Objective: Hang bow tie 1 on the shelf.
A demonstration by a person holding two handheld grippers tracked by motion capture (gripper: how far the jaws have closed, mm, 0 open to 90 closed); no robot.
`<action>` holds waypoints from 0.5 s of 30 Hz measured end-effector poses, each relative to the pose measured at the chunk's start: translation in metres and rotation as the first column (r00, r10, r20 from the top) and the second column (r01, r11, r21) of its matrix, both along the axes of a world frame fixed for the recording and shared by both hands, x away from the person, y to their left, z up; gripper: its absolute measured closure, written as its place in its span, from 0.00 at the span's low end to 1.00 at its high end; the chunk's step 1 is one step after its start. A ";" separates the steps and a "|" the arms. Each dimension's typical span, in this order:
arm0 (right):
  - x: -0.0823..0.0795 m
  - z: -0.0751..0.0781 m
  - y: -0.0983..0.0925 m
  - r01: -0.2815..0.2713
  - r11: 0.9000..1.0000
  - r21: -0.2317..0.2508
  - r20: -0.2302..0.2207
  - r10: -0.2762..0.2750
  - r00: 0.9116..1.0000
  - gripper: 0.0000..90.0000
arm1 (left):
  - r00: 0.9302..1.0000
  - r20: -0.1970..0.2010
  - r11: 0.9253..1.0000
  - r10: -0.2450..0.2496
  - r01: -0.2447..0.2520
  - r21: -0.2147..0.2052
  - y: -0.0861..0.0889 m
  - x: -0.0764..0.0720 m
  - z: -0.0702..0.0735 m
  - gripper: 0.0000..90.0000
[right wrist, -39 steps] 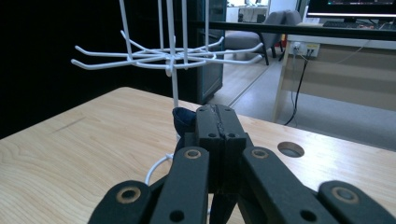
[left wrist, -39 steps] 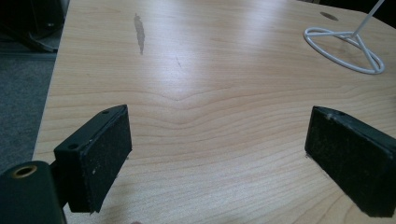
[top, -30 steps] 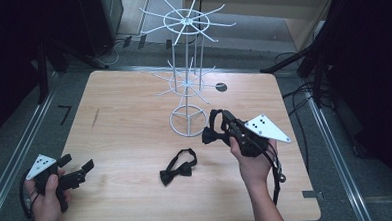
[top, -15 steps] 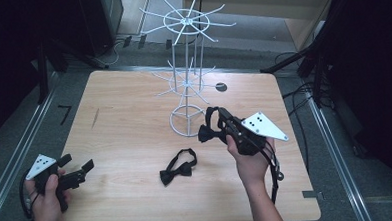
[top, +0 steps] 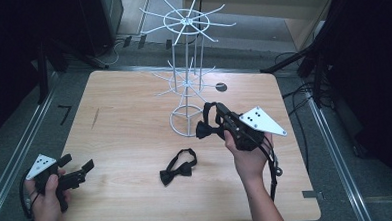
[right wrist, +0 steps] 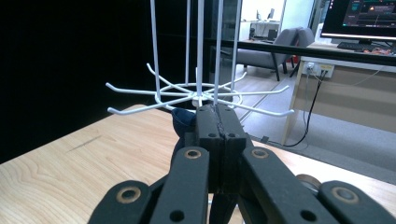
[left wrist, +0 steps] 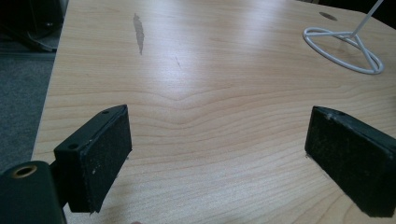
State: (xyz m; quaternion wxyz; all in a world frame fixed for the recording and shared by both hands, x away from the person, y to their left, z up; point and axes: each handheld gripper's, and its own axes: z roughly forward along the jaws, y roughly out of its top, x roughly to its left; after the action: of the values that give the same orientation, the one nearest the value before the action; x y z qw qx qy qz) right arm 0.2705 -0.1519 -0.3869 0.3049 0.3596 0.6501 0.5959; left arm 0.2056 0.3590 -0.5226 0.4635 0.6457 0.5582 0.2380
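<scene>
Two bow ties: right gripper jaws pinch one, mostly hidden behind them; left gripper jaws gape wide, other tie on table

The light wooden surface carries a white wire display rack near its far middle and a black bow tie nearer the front.

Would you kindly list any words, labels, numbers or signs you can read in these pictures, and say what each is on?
None can be read.
Monitor in the right gripper view: bright on-screen content, too small and blurred to read.
Grey three-cornered plate on the right gripper: dark dots, no text.
Floor left of the table: a black mark, possibly "7".
</scene>
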 end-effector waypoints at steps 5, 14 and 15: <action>0.004 0.004 0.002 -0.002 1.000 -0.004 0.005 0.002 1.000 1.00 | 1.000 0.000 1.000 0.000 0.000 0.000 0.000 0.000 0.000 0.09; 0.015 0.006 0.003 0.008 1.000 -0.018 0.001 -0.008 1.000 1.00 | 1.000 -0.001 1.000 -0.001 0.001 0.000 0.000 0.000 0.000 0.09; 0.015 0.006 0.003 0.008 1.000 -0.018 0.001 -0.008 1.000 1.00 | 1.000 -0.001 1.000 -0.001 0.001 0.000 0.000 0.000 0.000 0.09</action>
State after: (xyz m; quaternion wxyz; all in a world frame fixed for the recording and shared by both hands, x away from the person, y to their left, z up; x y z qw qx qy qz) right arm 0.2853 -0.1488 -0.3811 0.3109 0.3591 0.6539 0.5889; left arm 0.2057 0.3590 -0.5226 0.4633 0.6461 0.5581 0.2376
